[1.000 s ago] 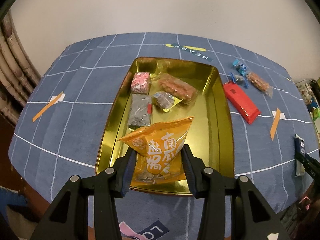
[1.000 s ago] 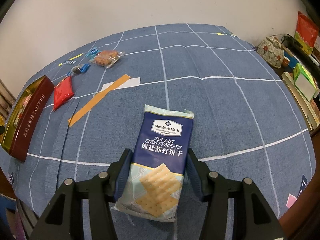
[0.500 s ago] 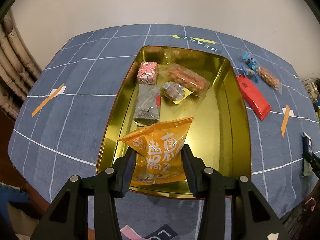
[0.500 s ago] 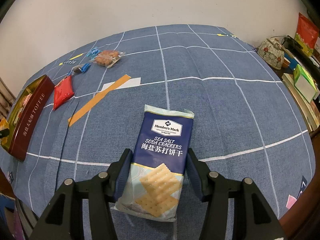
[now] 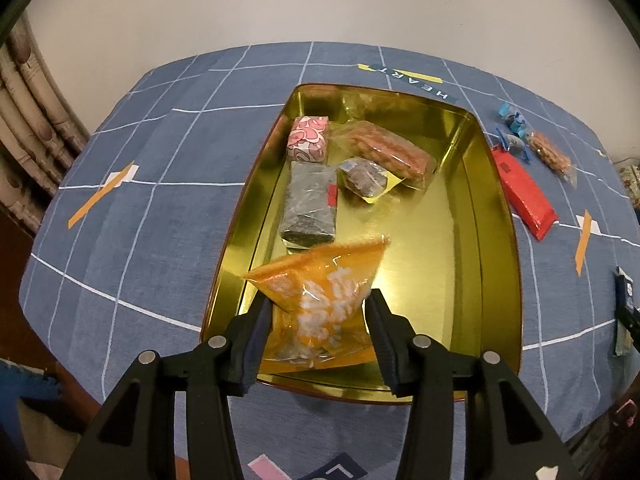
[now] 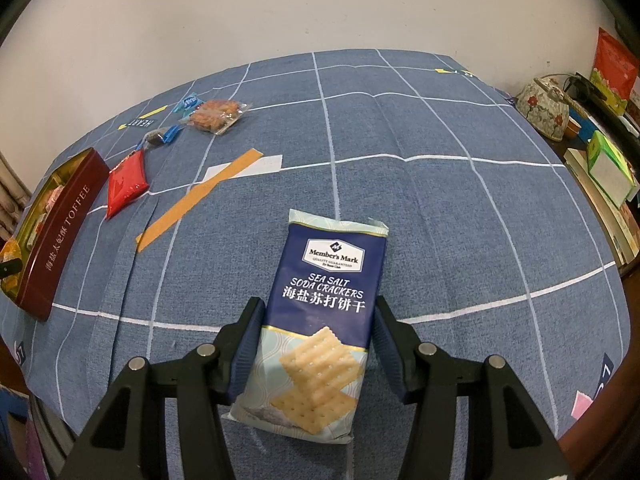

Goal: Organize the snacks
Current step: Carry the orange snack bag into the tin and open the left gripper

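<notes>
An orange snack packet (image 5: 320, 292), blurred, hangs between the fingers of my left gripper (image 5: 318, 312) over the near end of the open gold tin (image 5: 492, 280). The jaws are opening and the pads no longer press on it. In the tin lie a pink packet (image 5: 308, 144), a grey packet (image 5: 312, 204), a clear packet of brown snacks (image 5: 390, 152) and a small dark sweet (image 5: 366, 178). My right gripper (image 6: 318, 316) is shut on a blue sea salt cracker pack (image 6: 328, 300) low over the blue tablecloth.
A red packet (image 6: 126, 184), a clear biscuit packet (image 6: 214, 114) and blue-wrapped sweets (image 6: 164, 136) lie on the cloth between the tin's red side (image 6: 60, 232) and the crackers. Orange tape (image 6: 196, 200) marks the cloth. A patterned pot (image 6: 544, 108) and boxes stand beyond the right edge.
The left gripper's fingers have spread and the orange packet has gone blurred and slipped lower between them. The left view has shifted slightly over the tin. The right gripper and crackers have not moved.
</notes>
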A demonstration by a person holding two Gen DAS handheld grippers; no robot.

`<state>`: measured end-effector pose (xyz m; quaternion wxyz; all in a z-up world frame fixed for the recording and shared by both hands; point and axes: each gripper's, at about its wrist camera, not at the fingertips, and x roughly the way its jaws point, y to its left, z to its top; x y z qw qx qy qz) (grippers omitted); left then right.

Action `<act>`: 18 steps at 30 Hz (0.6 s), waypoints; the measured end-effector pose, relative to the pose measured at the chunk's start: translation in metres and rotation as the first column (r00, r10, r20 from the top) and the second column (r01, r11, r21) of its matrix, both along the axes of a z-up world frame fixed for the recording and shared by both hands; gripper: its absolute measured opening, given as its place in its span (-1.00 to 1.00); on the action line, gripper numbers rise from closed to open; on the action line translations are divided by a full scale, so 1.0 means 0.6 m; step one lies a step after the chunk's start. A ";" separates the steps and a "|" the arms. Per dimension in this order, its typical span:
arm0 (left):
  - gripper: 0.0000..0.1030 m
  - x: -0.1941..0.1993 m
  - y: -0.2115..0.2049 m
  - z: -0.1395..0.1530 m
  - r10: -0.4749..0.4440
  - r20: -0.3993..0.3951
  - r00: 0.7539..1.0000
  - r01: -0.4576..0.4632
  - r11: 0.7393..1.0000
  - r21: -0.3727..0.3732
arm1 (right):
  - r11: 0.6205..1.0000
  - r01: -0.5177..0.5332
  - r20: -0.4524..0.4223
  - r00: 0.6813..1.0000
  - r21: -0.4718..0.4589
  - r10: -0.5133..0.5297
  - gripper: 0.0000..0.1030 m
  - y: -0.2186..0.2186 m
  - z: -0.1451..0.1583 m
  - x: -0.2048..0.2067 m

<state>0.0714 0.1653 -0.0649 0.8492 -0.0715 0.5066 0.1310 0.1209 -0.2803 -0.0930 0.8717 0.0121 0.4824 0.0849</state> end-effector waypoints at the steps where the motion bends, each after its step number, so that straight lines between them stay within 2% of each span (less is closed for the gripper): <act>1: -0.13 0.000 0.002 -0.001 0.002 -0.002 1.000 -0.002 1.000 -0.007 | 1.000 0.000 0.000 1.000 -0.001 0.000 0.06 0.000 0.000 0.001; 6: -0.12 -0.001 0.010 -0.001 0.018 -0.006 1.000 -0.018 1.000 -0.018 | 1.000 0.000 0.000 1.000 0.000 0.000 0.06 0.001 0.000 0.000; 9: -0.12 -0.004 0.015 0.012 0.029 0.020 0.999 -0.028 0.999 -0.019 | 1.000 0.000 0.000 1.000 -0.001 0.000 0.06 0.002 0.000 0.000; 13: -0.05 -0.016 0.022 0.044 0.051 0.058 0.997 -0.050 0.999 -0.018 | 1.000 0.003 0.000 1.000 0.004 -0.003 0.06 0.001 0.000 0.001; 15: 0.09 -0.023 0.026 0.060 0.071 0.074 0.995 -0.070 0.997 -0.011 | 1.000 0.003 -0.001 1.000 0.010 -0.003 0.06 -0.001 0.000 0.001; 18: 0.11 -0.038 0.029 0.087 0.104 0.092 0.990 -0.104 0.995 -0.004 | 1.000 0.000 -0.005 1.000 0.023 0.000 0.06 -0.002 0.000 0.000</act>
